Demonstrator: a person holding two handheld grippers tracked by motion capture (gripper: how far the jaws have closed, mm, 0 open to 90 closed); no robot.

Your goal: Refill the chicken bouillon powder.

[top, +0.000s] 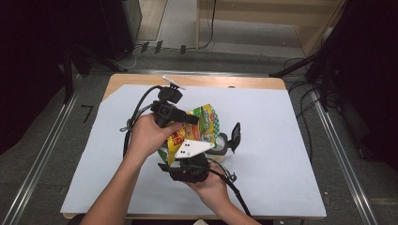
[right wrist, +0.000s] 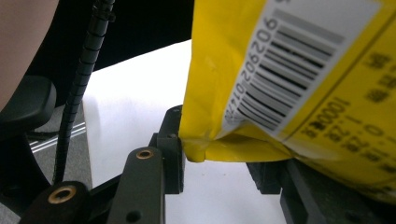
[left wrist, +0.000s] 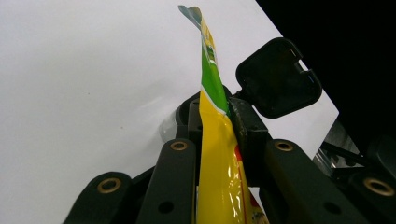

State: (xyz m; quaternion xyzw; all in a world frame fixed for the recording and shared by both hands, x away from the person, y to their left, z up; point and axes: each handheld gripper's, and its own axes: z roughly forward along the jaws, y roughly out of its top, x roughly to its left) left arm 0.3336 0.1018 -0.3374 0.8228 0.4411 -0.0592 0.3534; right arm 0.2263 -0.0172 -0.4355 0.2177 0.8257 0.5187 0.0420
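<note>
Snack bag (top: pixel 197 129), thin, light and slippery above the table (top: pixel 281 154): left gripper (left wrist: pixel 224 140) pinches its edge, right gripper (right wrist: pixel 219 161) clamps its bottom seam; hold at seams.

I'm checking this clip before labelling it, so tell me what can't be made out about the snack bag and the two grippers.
- Snack bag: high view, the front print is covered by the left hand and the right gripper's grey plate.
- Snack bag in the right gripper view: cut off by the top and right edges; small print blurred.
- Right gripper: the bag hides its right jaw, so the grip is unclear.
</note>
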